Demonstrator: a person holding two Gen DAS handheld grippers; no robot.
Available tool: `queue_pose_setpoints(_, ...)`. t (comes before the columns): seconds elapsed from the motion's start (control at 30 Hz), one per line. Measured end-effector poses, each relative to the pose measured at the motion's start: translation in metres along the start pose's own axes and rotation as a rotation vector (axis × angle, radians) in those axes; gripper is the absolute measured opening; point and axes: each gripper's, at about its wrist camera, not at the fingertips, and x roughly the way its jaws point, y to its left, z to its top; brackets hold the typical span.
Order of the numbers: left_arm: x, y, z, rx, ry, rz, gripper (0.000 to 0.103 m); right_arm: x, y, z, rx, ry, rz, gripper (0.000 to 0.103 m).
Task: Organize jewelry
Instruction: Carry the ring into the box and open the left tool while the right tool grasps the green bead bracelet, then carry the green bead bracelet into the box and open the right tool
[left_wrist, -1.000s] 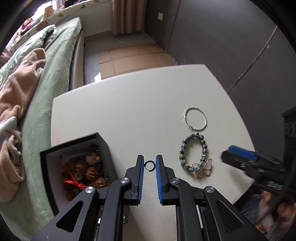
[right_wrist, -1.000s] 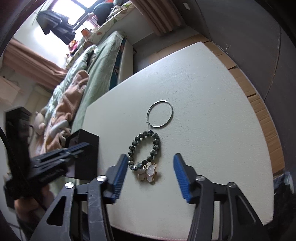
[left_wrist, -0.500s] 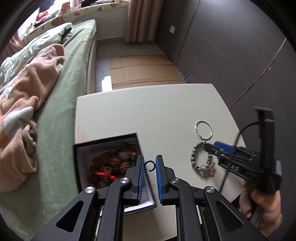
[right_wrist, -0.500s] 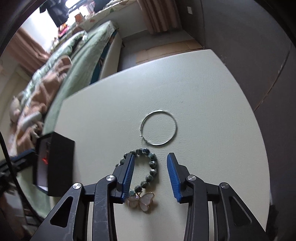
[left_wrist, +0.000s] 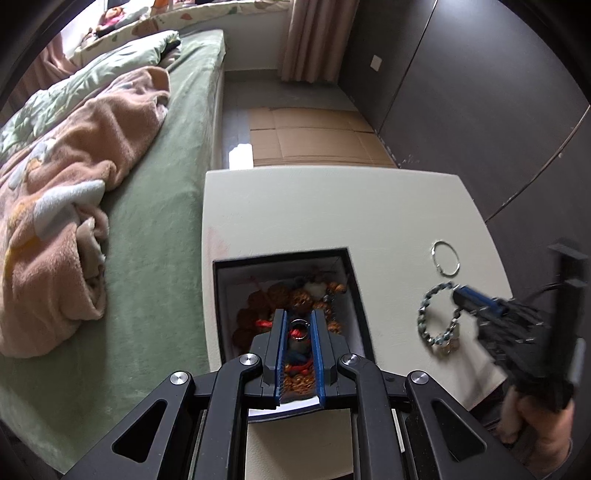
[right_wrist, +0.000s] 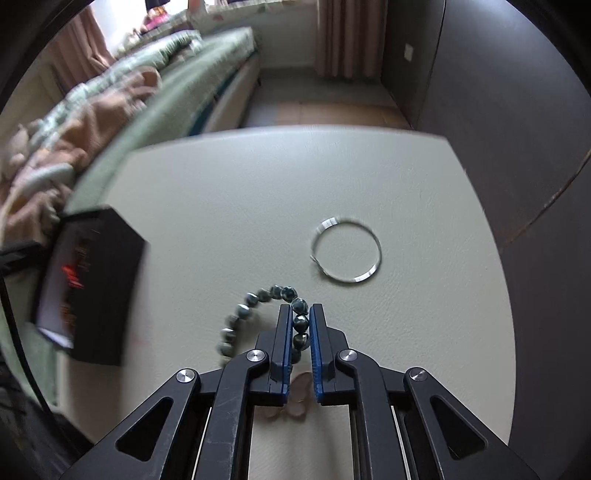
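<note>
The left gripper (left_wrist: 299, 325) hung over the open black jewelry box (left_wrist: 354, 280), its blue-lined jaws pinched on a small dark ring (left_wrist: 298, 329) held between the fingertips, directly above the heap of brown beads and red cord inside. The box sat at the near left corner of the pale table (left_wrist: 332, 206), right beside the green bed (left_wrist: 162, 206) with its rumpled peach blanket (left_wrist: 74, 155).

Over on the right side of the table, the right gripper (right_wrist: 299, 321) was clamped on one side of the beaded bracelet (right_wrist: 258, 299); several dark blue-green beads showed squeezed between the blue pads, while the rest of the loop curved out to the left, blurred. Its pale butterfly charm (right_wrist: 295, 402) lay under the gripper body, against the tabletop. Whether the bracelet had lifted off the surface I couldn't tell.

Just beyond the bracelet, a thin silver hoop (right_wrist: 347, 251) lay flat on the table, near it but apart. Flattened cardboard (left_wrist: 314, 136) covered the floor past the table's far edge.
</note>
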Motion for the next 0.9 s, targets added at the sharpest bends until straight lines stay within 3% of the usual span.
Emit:
queue_pose_setpoints(0.17, 0.004, 0.011, -0.010, -0.041, 0.033, -0.056, 0.014, -0.037, -0.001, -0.001, 0.023, -0.112, 0.105, 0.010)
queue_pose_setpoints(0.27, 0.001, 0.015, -0.012, -0.049, 0.030, -0.050, 0.015, -0.057, 0.003, -0.003, 0.033, -0.184, 0.153, 0.010)
queue_pose_setpoints(0.33, -0.001, 0.017, -0.014, -0.047, 0.026, -0.047, 0.027, -0.067, 0.005, -0.002, 0.047, -0.223, 0.200, 0.010)
queue_pose_setpoints(0.4, -0.005, 0.019, -0.014, -0.051, 0.026, -0.051, 0.069, -0.070, 0.013, 0.004, 0.059, -0.248, 0.243, 0.010)
queue_pose_setpoints(0.43, -0.007, 0.019, -0.014, -0.056, 0.016, -0.056, 0.075, -0.074, 0.015, 0.004, 0.063, -0.263, 0.270, 0.010)
queue_pose_setpoints(0.63, -0.030, 0.033, -0.017, -0.087, -0.044, -0.040, 0.075, -0.089, 0.047, 0.009, 0.043, -0.323, 0.436, 0.010)
queue_pose_setpoints(0.73, -0.039, 0.043, -0.018, -0.097, -0.059, -0.025, 0.075, -0.086, 0.069, 0.011, 0.024, -0.301, 0.531, 0.010)
queue_pose_setpoints(0.9, -0.044, 0.059, -0.021, -0.123, -0.062, 0.002, 0.075, -0.074, 0.096, 0.013, 0.014, -0.274, 0.608, 0.010)
